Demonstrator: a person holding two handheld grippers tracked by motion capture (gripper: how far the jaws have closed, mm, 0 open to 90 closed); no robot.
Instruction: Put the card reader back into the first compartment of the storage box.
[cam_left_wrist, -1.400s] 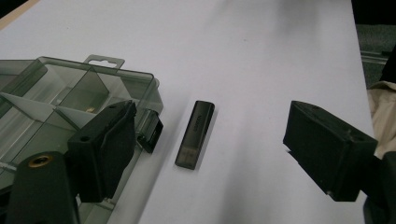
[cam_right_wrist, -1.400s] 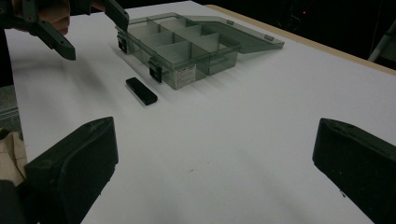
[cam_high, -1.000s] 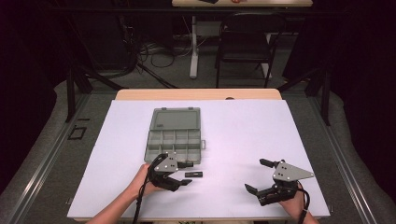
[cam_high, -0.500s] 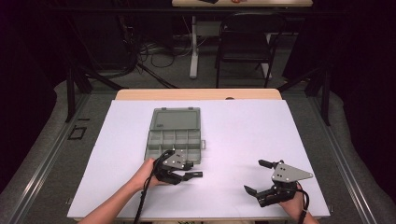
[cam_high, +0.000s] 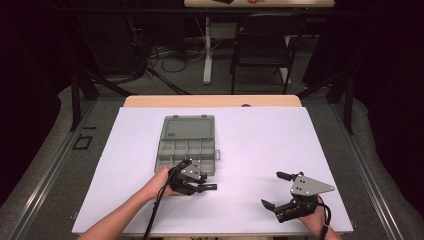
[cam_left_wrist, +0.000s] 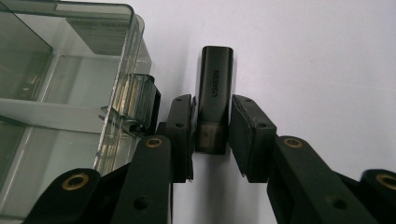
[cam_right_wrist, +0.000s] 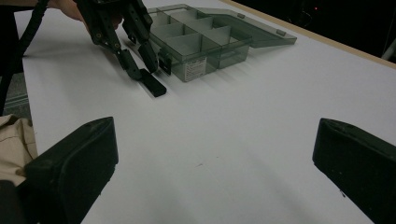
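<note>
While it lies flat on the white table (cam_high: 260, 145), the small dark adapter (cam_left_wrist: 214, 98) sits just beside the open organiser box (cam_high: 187, 145), between the left gripper (cam_left_wrist: 212, 133) jaws.

Those jaws bracket it (contact unclear), likely for boxing; since earlier they narrowed. The right gripper (cam_high: 280, 191) rests gaping, well away from the box.

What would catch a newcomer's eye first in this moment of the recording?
Probably the left gripper closing around a small dark adapter marked UGREEN, lying on the white table beside the box's front latch. Next, the open, translucent grey compartment box at mid-table, and the right gripper resting wide open near the front right edge.
</note>
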